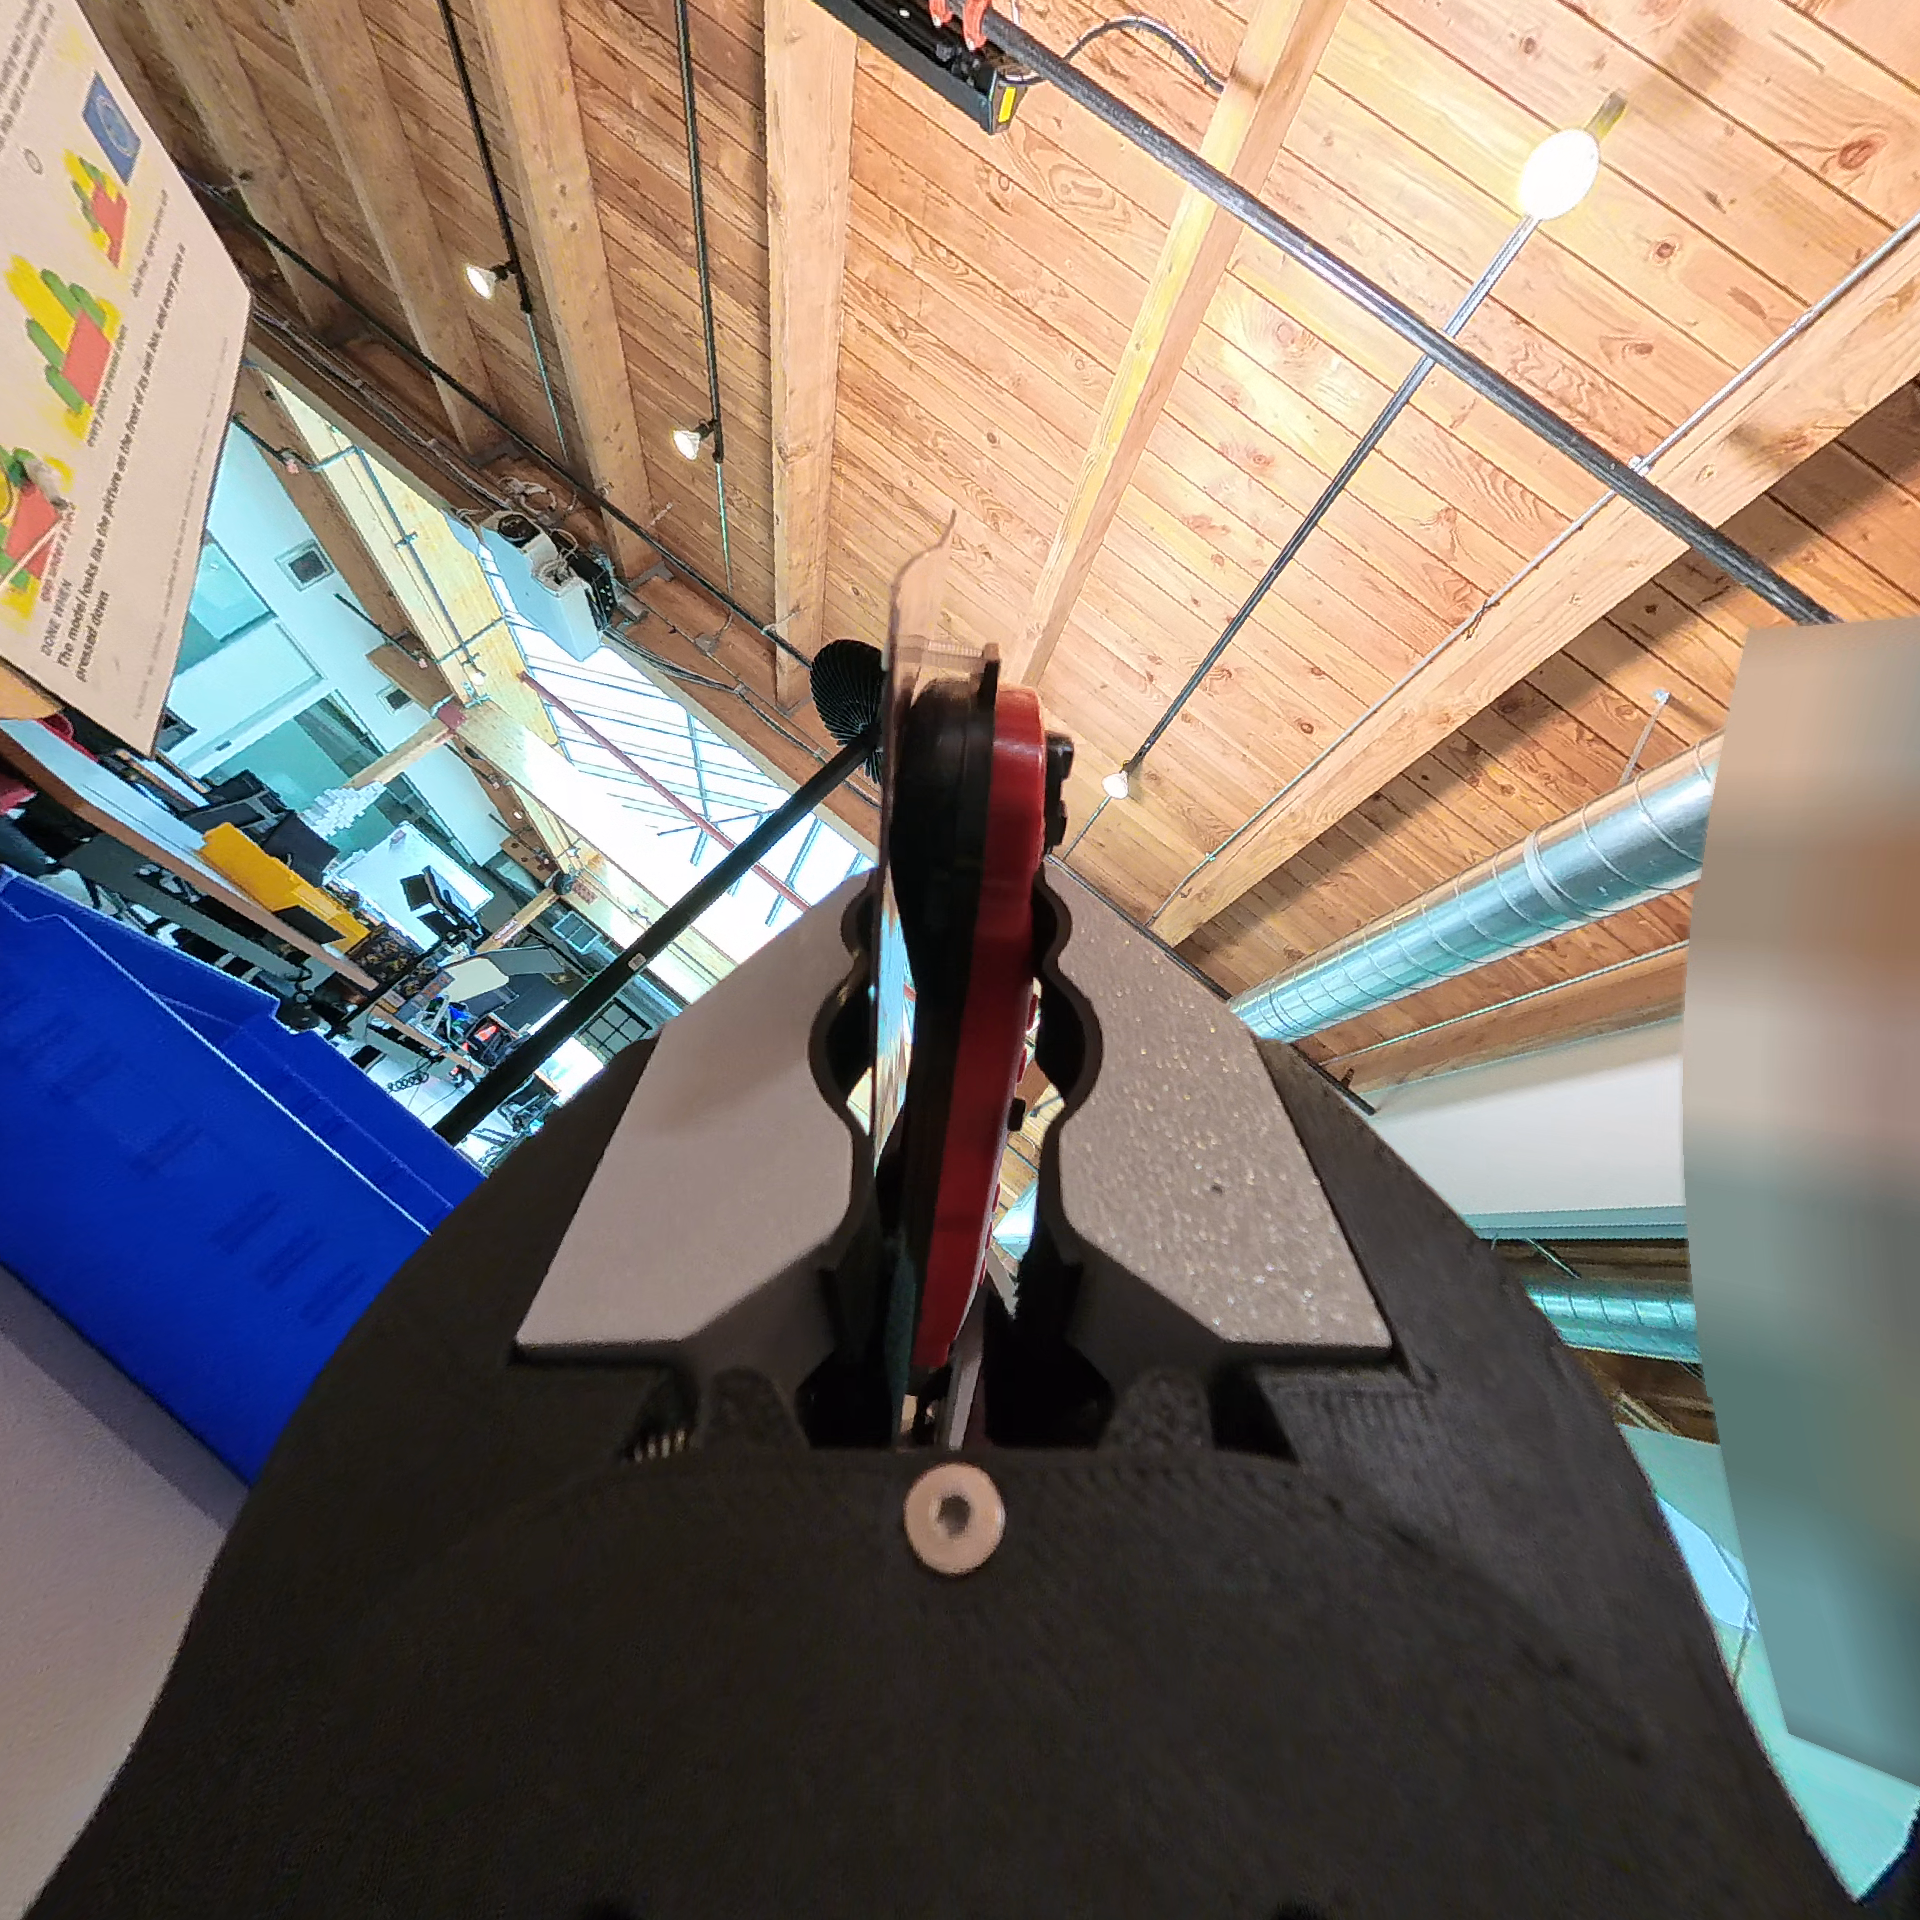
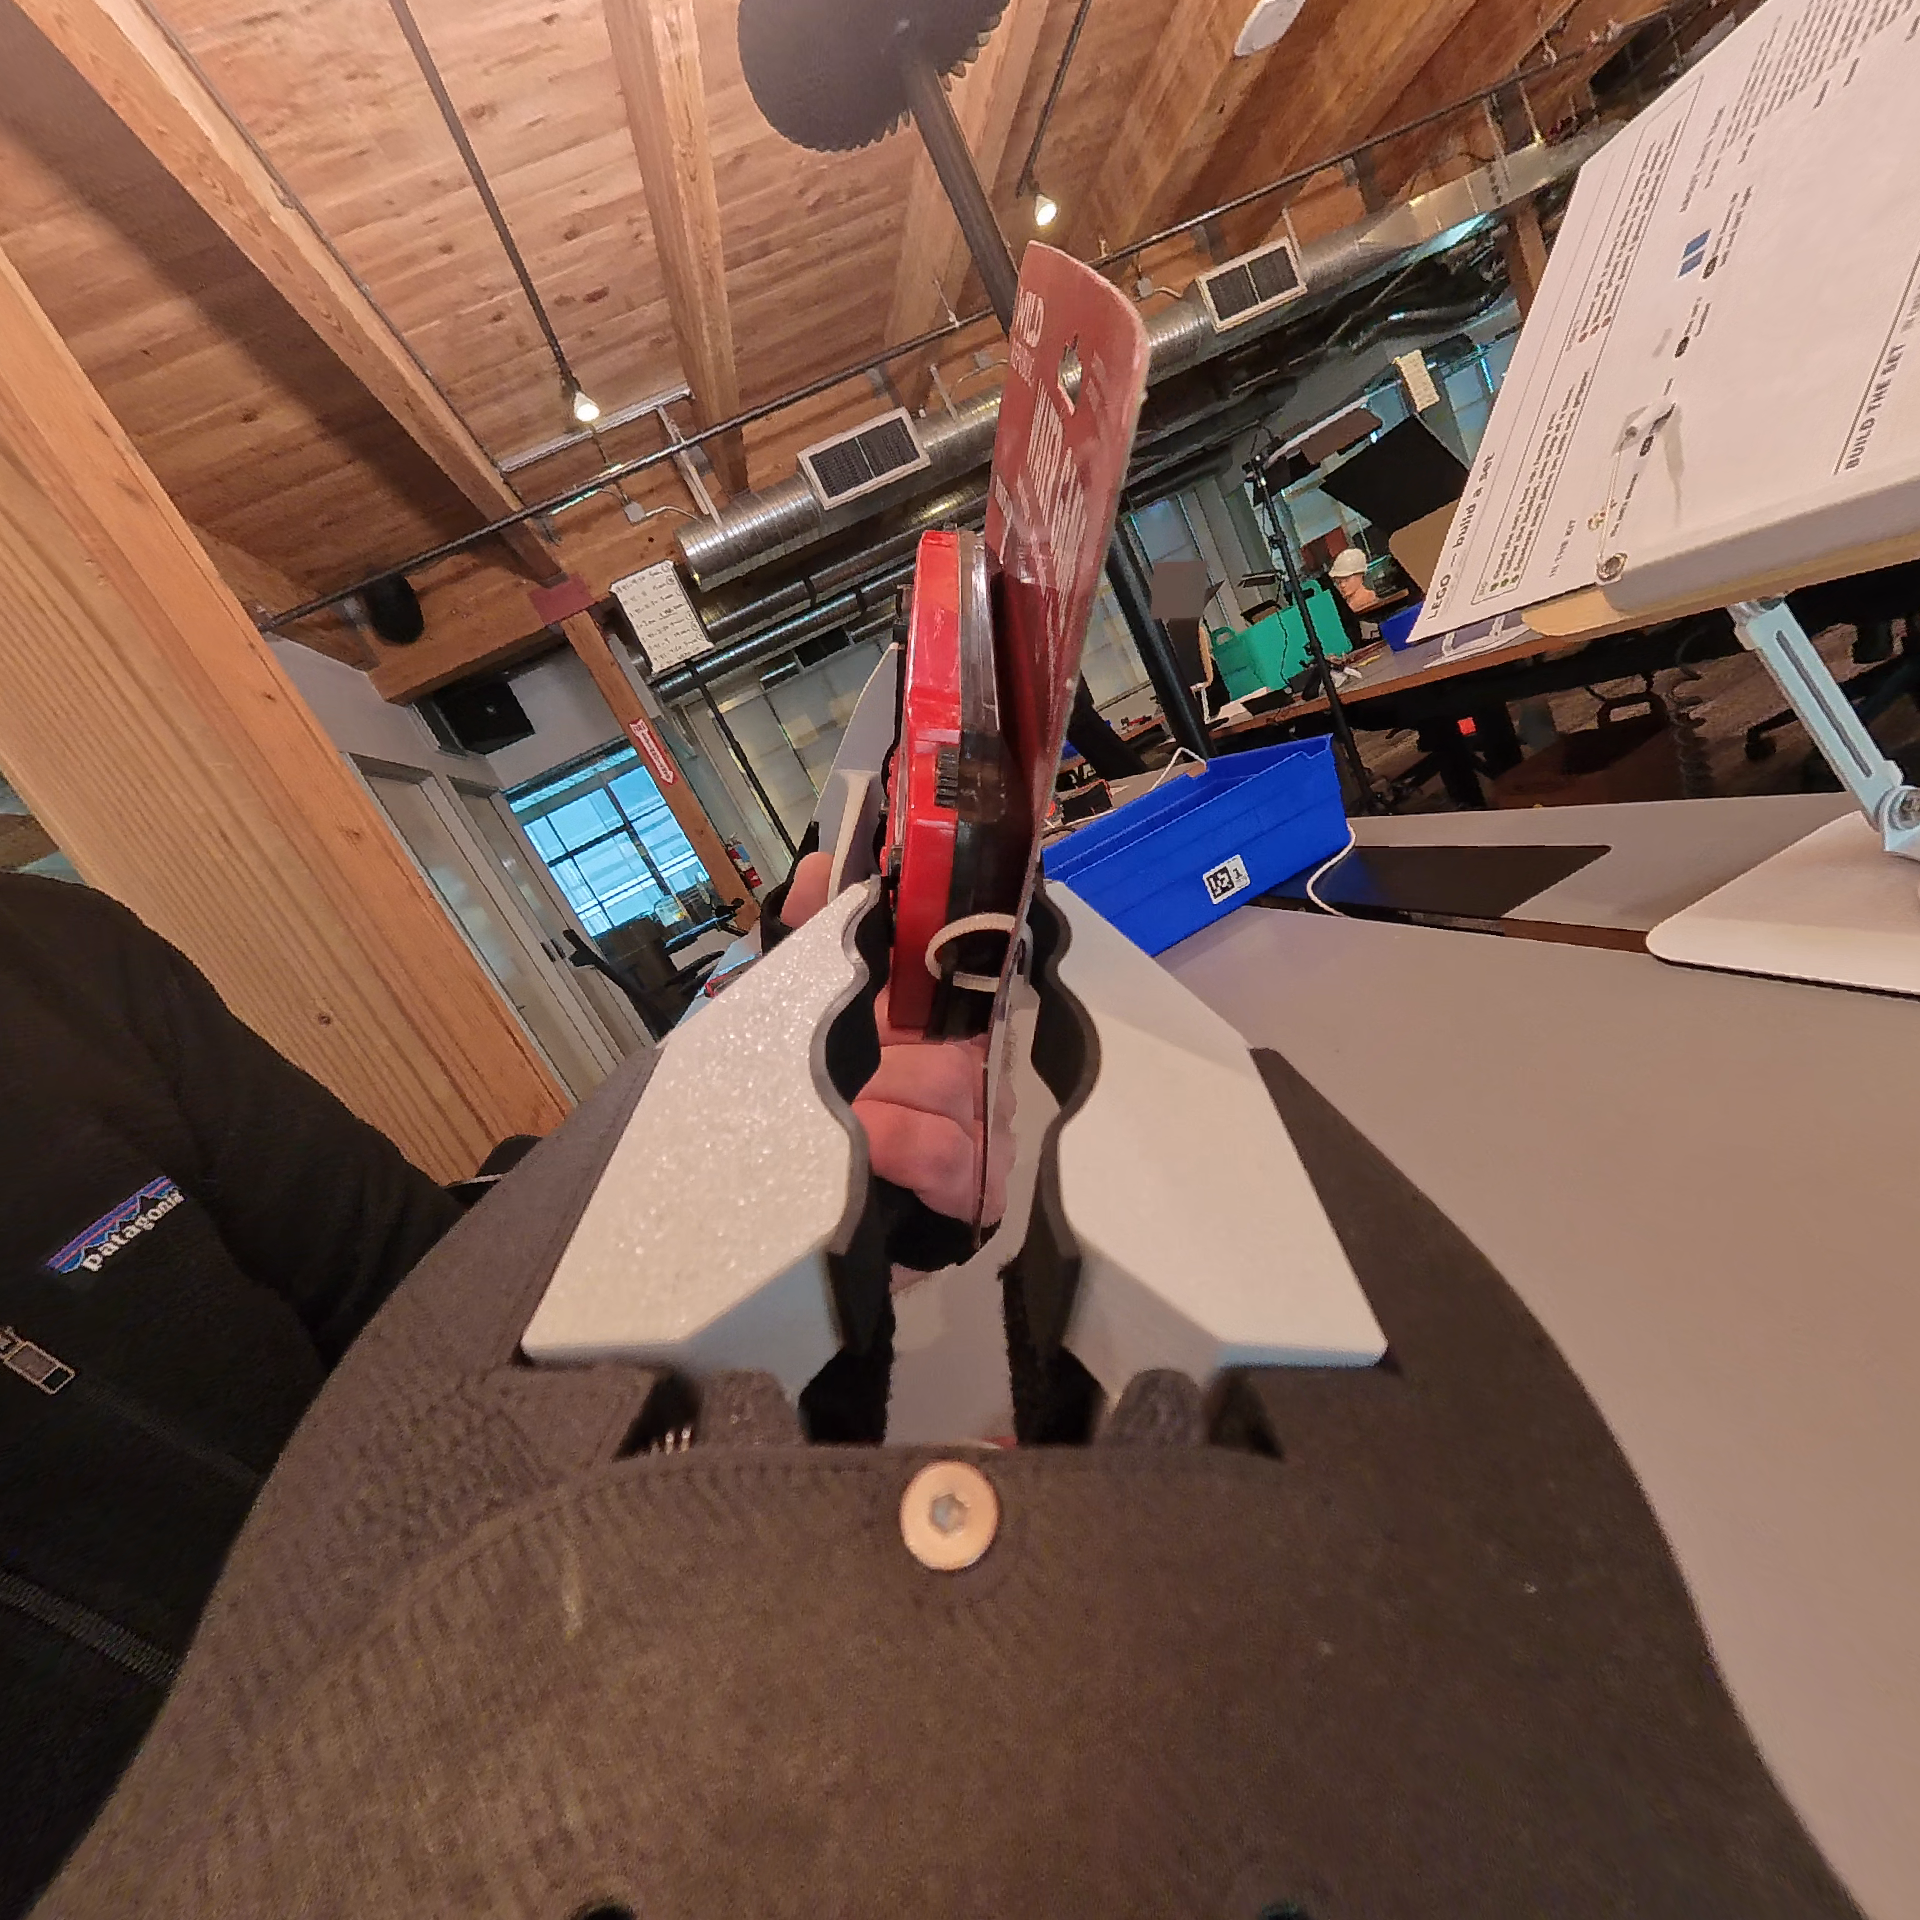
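Observation:
A packaged red and black tool (image 1: 977, 831) on a dark red backing card (image 2: 1060, 436) with a clear plastic cover is held up in the air, edge-on to both cameras. My left gripper (image 1: 961, 914) is shut on it, and the tool runs deep between the jaws. My right gripper (image 2: 956, 904) is shut on the pack's lower end, where a white zip tie (image 2: 961, 956) loops round the red tool (image 2: 930, 727). In the right wrist view, a finger of the left gripper (image 2: 852, 748) and a hand (image 2: 935, 1132) show behind the pack.
A blue bin (image 1: 156, 1122) (image 2: 1195, 831) sits on the grey table (image 2: 1558, 1143). A printed instruction board (image 1: 94, 343) (image 2: 1704, 312) stands on a white stand (image 2: 1808, 914). A black pole (image 1: 665, 935) with a round head rises behind. A person's dark jacket (image 2: 156, 1247) is at left.

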Available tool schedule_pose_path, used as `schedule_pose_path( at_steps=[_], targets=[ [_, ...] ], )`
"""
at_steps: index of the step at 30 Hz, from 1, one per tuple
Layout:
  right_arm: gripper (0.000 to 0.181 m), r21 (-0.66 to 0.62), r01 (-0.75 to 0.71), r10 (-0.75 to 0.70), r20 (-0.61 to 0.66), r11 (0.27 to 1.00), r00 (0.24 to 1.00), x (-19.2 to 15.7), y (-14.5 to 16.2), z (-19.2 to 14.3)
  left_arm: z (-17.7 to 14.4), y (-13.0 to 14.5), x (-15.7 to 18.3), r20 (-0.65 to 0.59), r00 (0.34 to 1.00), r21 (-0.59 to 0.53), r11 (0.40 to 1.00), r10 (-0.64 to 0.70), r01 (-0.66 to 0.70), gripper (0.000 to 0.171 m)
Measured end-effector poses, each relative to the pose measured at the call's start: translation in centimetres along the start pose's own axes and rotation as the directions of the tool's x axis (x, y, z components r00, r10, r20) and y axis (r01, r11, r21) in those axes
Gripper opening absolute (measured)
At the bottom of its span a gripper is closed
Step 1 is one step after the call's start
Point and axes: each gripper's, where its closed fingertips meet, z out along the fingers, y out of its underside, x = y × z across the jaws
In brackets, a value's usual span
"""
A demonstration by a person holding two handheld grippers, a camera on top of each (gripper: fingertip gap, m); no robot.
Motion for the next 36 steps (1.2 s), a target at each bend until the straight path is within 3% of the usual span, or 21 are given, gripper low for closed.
schedule_pose_path(
  at_steps=[7,14,19,24,36],
  targets=[
    [0.022,0.025,0.005,-0.006,0.026,1.000,1.000,-0.3,-0.3,-0.2,0.2,0.3,0.5,-0.016,1.000,-0.029,0.999,0.024,-0.024,0.026],
    [0.022,0.039,-0.006,0.003,0.056,0.999,0.998,-0.5,-0.6,-0.8,0.6,0.8,1.3,-0.031,0.997,-0.090,0.993,0.075,-0.077,0.043],
    [0.022,0.024,-0.005,0.004,0.079,1.000,0.997,-0.6,-0.3,-1.4,0.7,0.3,1.3,0.008,0.983,-0.160,0.971,0.182,-0.178,0.053],
    [0.022,0.004,0.001,-0.001,0.089,1.000,0.996,-0.6,0.0,-1.6,0.5,1.0,0.5,0.032,0.973,-0.293,0.932,0.230,-0.211,0.036],
    [0.024,-0.015,0.001,0.001,0.093,1.000,0.996,-0.6,0.4,-1.5,0.2,1.0,0.5,0.058,0.968,-0.311,0.926,0.244,-0.215,0.024]
  ],
)
